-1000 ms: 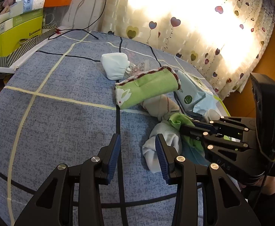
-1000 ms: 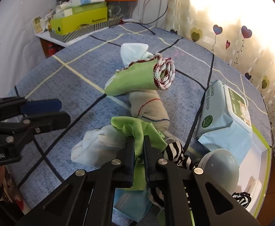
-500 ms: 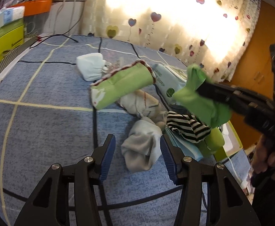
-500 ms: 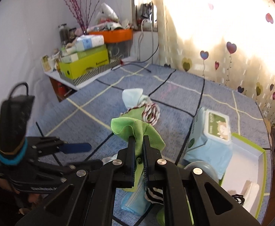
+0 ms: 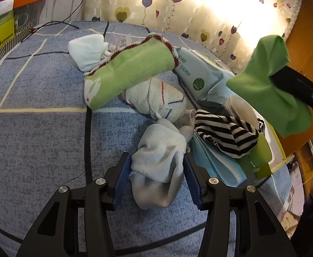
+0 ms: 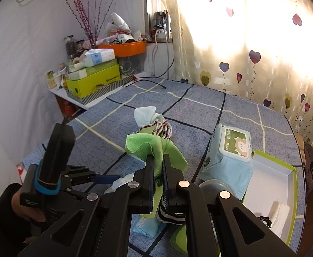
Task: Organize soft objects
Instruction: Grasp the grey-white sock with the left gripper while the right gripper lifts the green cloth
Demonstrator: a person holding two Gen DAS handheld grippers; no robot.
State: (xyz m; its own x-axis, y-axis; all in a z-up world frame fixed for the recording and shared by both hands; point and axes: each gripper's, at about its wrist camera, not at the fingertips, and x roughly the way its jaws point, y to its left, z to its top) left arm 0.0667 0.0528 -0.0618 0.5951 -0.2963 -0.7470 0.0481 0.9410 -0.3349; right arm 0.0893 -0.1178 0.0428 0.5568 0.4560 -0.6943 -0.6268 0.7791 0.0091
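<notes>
A second ago the green cloth [image 6: 156, 147] lay in the heap on the bed [image 5: 38, 132]; now the right tool [image 6: 157, 171] has it clenched between its fingers and carries it in the air, well clear of the pile, with a loose fold hanging below the grip. Lifting it has uncovered the striped sock [image 5: 225, 135], which lies draped over a green bottle [image 5: 261, 150] beside the blue face mask [image 5: 216, 165]. Meanwhile the left tool [image 5: 157, 175] has moved forward: its jaws stand apart on either side of the white sock [image 5: 160, 162], the blue pads [image 5: 122, 177] just beside the fabric, though from this angle it is hard to say whether they are already touching it. It has not closed. The rolled green towel [image 5: 130, 72], the cream sock [image 5: 156, 98] under it, the pale blue sock [image 5: 88, 53] behind and the wipes pack [image 5: 201, 72] sit where they were. So one soft item is out of the tangle and awaits a place, perhaps the open green-edged box [image 6: 270, 184] at the bed's edge, and the white sock looks to be next. Closing on its bunched middle should lift it whole, since its toe lies close to the striped sock and could drag it along.
</notes>
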